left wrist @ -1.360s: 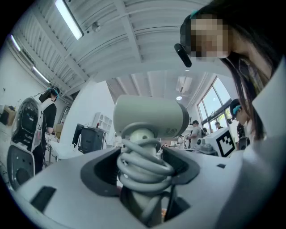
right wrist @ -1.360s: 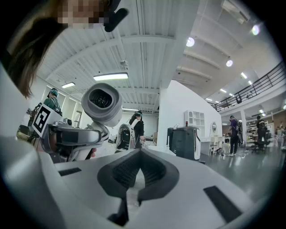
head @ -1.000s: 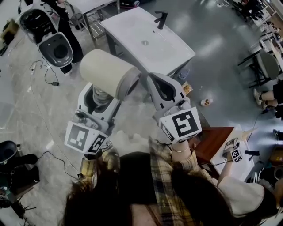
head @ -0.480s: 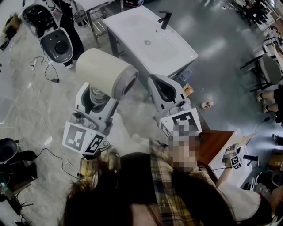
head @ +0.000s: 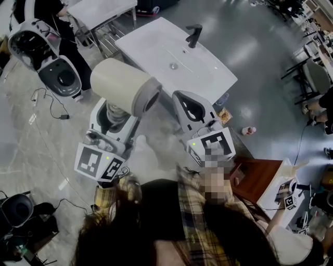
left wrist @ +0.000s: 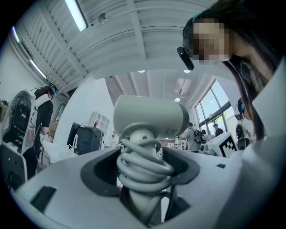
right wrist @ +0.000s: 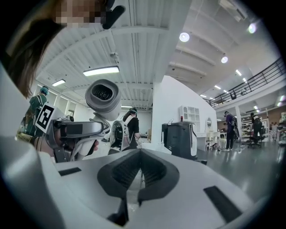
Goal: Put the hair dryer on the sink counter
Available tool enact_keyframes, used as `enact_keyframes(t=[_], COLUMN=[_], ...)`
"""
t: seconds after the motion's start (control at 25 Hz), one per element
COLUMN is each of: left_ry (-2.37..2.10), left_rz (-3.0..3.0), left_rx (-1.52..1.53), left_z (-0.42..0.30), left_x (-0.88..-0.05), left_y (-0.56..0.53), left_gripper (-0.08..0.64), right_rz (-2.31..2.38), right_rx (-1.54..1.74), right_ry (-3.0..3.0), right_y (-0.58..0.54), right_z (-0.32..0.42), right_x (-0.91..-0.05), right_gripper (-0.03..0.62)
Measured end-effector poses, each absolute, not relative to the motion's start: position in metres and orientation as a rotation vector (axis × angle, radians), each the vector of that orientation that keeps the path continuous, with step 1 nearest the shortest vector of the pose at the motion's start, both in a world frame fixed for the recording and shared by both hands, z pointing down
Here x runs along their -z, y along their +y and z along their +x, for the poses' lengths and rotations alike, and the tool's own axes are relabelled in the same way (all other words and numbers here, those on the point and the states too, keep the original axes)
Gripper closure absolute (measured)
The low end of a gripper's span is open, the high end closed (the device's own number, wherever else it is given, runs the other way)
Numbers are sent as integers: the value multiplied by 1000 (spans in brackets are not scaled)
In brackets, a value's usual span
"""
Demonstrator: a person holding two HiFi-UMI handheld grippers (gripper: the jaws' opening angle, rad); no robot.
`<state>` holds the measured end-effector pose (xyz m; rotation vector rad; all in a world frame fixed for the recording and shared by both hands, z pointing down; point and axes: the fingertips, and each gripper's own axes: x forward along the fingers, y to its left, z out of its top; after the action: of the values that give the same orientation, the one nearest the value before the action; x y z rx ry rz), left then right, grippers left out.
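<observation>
The cream hair dryer (head: 123,83) points its barrel to the right, held up above the floor. Its handle, wrapped in a coiled grey cord (left wrist: 144,164), sits between the jaws of my left gripper (head: 116,113), which is shut on it. In the left gripper view the hair dryer (left wrist: 152,117) fills the middle above the jaws. My right gripper (head: 182,98) hangs beside it to the right, jaws shut with nothing between them. The white sink counter (head: 205,75) with a black faucet (head: 193,35) stands just beyond both grippers. From the right gripper view the hair dryer (right wrist: 103,96) shows at the left.
Two white toilets (head: 61,77) stand on the floor at the left, with cables near them. A second white table (head: 101,10) is at the top. A small can (head: 248,130) lies on the floor right of the counter, and a brown table (head: 255,174) is at lower right.
The sink counter has slid lower in the head view, closer to the grippers. Both grippers and the hair dryer keep the same pose.
</observation>
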<state>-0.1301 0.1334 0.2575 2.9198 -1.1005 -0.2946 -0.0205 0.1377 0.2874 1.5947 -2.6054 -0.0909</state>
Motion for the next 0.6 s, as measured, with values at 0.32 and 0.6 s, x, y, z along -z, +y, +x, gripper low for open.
enact_keyframes(t=[0.32,0.6], left_ry=[-935,-864], left_rz=[2967,2985], left_rx=[276,256], left_z=[-150,-170], left_x=[-256,-266], left_y=[16,-56], left_gripper=[261,261], right_rz=[1734,1836], right_rx=[54,35], right_ry=[-2510,-2445], right_y=[31,-35], right_z=[-40,-50], right_x=[-291,-301], right_gripper=[577,577])
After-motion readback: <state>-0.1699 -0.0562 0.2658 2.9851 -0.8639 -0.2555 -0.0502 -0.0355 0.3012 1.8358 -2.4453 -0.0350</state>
